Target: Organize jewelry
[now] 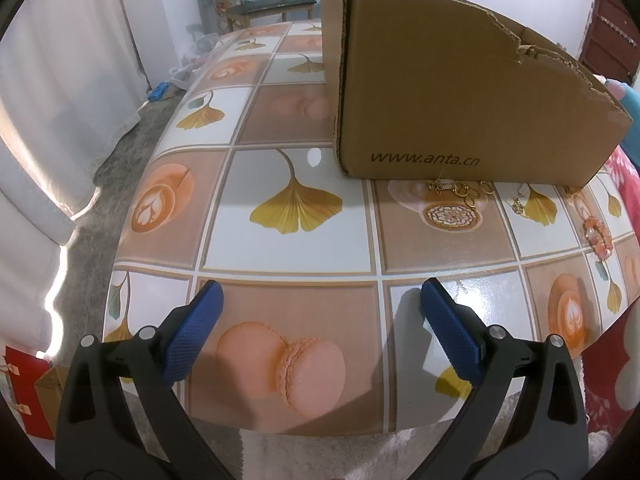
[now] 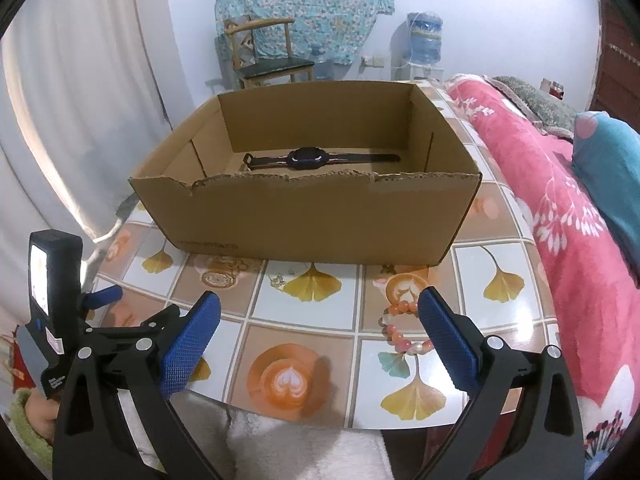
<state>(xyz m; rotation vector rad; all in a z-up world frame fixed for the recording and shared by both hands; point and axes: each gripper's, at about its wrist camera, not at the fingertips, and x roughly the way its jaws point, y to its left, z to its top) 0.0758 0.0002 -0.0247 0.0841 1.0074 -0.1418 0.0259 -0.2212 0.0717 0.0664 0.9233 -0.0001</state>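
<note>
An open cardboard box (image 2: pixel 312 216) stands on the patterned table; a dark wristwatch (image 2: pixel 306 158) lies flat inside it. The box also shows in the left wrist view (image 1: pixel 460 92). Gold chain jewelry (image 1: pixel 460 190) lies on the table against the box's near wall, with another small gold piece (image 1: pixel 519 203) to its right. A pink bead bracelet (image 2: pixel 400 330) lies on the table just left of my right gripper's right finger; it also shows in the left wrist view (image 1: pixel 599 238). My right gripper (image 2: pixel 320 332) is open and empty. My left gripper (image 1: pixel 320 320) is open and empty above the table's near edge.
The tiled-pattern table (image 2: pixel 304 320) has a pink floral blanket (image 2: pixel 568 216) along its right side. The left gripper's body (image 2: pixel 56 300) shows at the left of the right wrist view. A chair (image 2: pixel 268 56) and a water dispenser (image 2: pixel 424 40) stand behind.
</note>
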